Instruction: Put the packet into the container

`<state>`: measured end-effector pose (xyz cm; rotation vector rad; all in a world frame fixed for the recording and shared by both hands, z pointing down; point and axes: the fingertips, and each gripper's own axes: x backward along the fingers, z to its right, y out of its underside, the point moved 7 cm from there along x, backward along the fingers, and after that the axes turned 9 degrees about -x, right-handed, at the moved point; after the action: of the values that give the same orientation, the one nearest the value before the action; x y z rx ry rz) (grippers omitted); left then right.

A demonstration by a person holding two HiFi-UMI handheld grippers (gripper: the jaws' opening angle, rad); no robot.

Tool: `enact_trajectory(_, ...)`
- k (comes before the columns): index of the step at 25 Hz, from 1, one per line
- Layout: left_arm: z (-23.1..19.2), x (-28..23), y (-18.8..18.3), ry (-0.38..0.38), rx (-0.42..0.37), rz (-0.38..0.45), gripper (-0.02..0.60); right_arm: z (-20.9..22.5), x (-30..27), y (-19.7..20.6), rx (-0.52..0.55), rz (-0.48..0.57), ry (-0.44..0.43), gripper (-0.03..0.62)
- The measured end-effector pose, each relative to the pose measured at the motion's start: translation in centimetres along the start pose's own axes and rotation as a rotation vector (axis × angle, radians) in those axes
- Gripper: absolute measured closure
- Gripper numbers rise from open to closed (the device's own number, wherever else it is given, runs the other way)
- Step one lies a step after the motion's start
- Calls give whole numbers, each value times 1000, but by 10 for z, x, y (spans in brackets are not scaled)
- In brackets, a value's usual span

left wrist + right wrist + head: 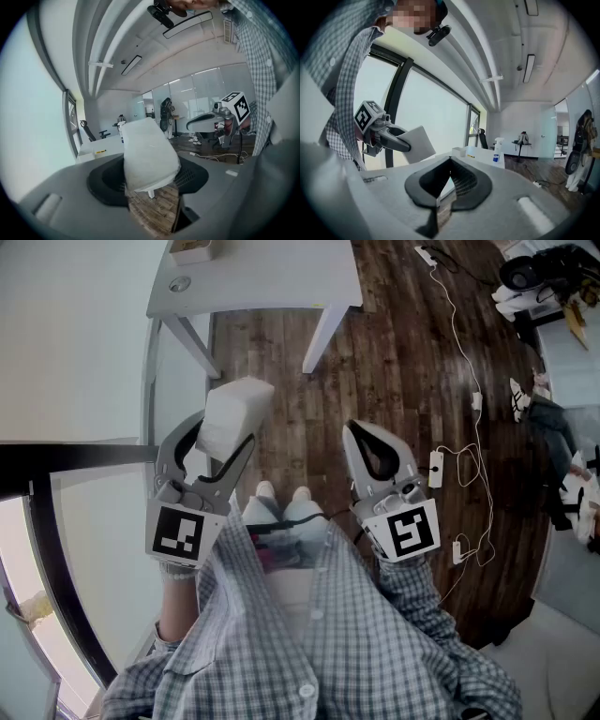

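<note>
A white packet (234,413) sticks up out of my left gripper (223,432), which is shut on its lower end over the wooden floor. In the left gripper view the packet (147,157) fills the gap between the dark pads (105,180). My right gripper (361,437) hangs beside it to the right, shut and with nothing in it; its jaws meet at the tip in the right gripper view (450,164). A small tan container (192,249) stands on the white table (272,282) ahead, well beyond both grippers. The right gripper view also shows the left gripper (382,133) with the packet (417,143).
White cables (469,409) trail over the floor on the right. A seated person (553,427) is at the right edge. A black-framed glass wall (56,460) runs close on the left. A spray bottle (497,152) stands on the table. The table legs (319,334) reach the floor ahead.
</note>
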<state>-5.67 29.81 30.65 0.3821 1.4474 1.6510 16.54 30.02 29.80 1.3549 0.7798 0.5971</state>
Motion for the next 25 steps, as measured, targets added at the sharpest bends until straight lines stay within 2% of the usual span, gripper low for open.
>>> enact_trajectory(14, -9, 7, -13, -18, 33, 19, 322, -1, -2, -11, 13, 3, -22, 595)
enact_trajectory(19, -24, 13, -1, -17, 33, 35, 322, -16, -17, -8, 13, 0, -19, 595)
enact_trajectory(23, -28, 20, -9, -13, 25, 34, 322, -20, -17, -19, 0, 14, -9, 595)
enact_trajectory(25, -37, 26, 4, -15, 25, 44, 322, -33, -24, -13, 20, 12, -5, 595)
